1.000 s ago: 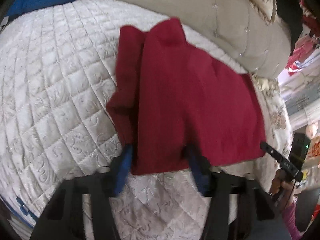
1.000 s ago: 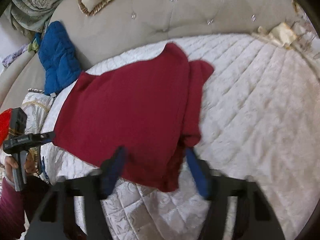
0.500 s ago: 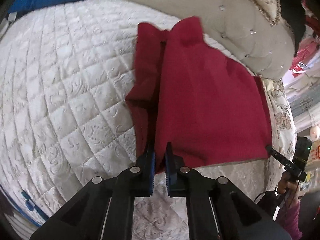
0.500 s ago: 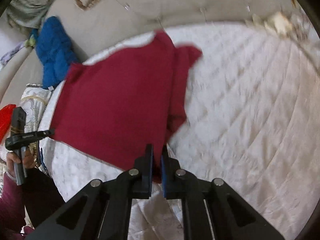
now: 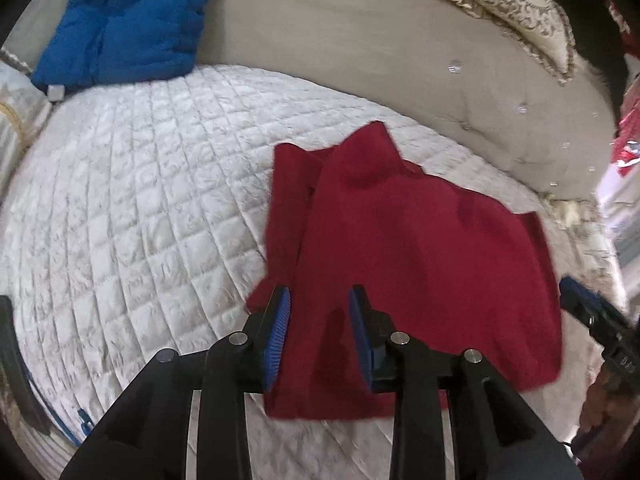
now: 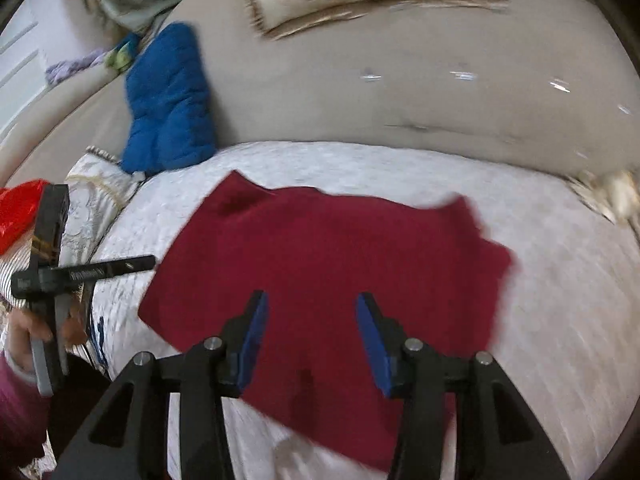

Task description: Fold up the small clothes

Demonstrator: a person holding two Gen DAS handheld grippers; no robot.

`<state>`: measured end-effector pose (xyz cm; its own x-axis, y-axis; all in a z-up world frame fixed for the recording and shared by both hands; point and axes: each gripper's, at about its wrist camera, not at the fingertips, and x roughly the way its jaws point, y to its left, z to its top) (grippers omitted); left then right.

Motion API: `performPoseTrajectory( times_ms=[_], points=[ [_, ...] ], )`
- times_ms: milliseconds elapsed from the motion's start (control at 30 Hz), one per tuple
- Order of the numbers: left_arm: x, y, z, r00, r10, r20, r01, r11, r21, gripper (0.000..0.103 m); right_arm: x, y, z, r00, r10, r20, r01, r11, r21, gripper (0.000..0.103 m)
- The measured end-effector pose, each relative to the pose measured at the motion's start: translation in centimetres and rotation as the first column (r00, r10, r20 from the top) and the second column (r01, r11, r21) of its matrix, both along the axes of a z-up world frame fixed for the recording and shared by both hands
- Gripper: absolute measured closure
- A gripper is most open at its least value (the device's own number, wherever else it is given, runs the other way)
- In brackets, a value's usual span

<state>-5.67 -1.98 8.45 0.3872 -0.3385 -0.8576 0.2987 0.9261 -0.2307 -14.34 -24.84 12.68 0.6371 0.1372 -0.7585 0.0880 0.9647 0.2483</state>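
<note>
Bed [image 5: 132, 216], white quilted diamond-stitched cover, beige tufted headboard [image 5: 360, 60] behind. Blue quilted padded cushion [image 5: 128, 20] propped against headboard at the bed's far corner. Dark red knit garment [image 5: 420, 264], partly folded, lying flat on the quilt near the bed's front edge, one sleeve tucked along its side. Left hand-held gripper [image 5: 318, 330], black with blue pads: jaws opening, poised over the garment's near edge, nothing gripped. Right hand-held gripper [image 6: 310, 340]: jaws opening wider, above the garment, pads clear of the cloth.
</note>
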Motion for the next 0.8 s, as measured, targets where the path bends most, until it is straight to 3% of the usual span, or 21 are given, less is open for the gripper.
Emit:
performPoseTrajectory(
  times_ms=[167, 267, 467, 633, 800],
  points=[
    [0.8, 1.1, -2.5, 1.0, 0.026, -0.013, -0.025, 0.999, 0.043, 0.094, 8.1, 5.1, -2.1, 0.994, 0.112, -0.015, -0.112, 0.994, -0.017, 0.057],
    [1.5, 1.4, -3.5, 0.999, 0.022, -0.039, -0.021, 0.999, 0.032, 0.092, 11.5, 7.5, -2.7, 0.989, 0.15, -0.01, -0.15, 0.988, -0.029, 0.057],
    [2.2, 0.9, -3.9, 0.999, 0.012, -0.03, -0.011, 0.999, 0.047, 0.09, 18.3, 9.2, -5.4, 0.992, 0.112, -0.054, -0.112, 0.994, 0.007, 0.057],
    [2.7, 1.2, -4.2, 0.999, 0.027, -0.044, -0.026, 0.999, 0.033, 0.087, 20.9, 10.1, -9.3, 0.984, 0.092, -0.149, -0.094, 0.996, -0.004, 0.056],
    [3.0, 1.0, -4.6, 0.999, 0.028, -0.042, -0.026, 0.999, 0.044, 0.086, 20.7, 10.3, -9.3, 0.99, 0.07, -0.125, -0.072, 0.997, -0.018, 0.056]
  ],
)
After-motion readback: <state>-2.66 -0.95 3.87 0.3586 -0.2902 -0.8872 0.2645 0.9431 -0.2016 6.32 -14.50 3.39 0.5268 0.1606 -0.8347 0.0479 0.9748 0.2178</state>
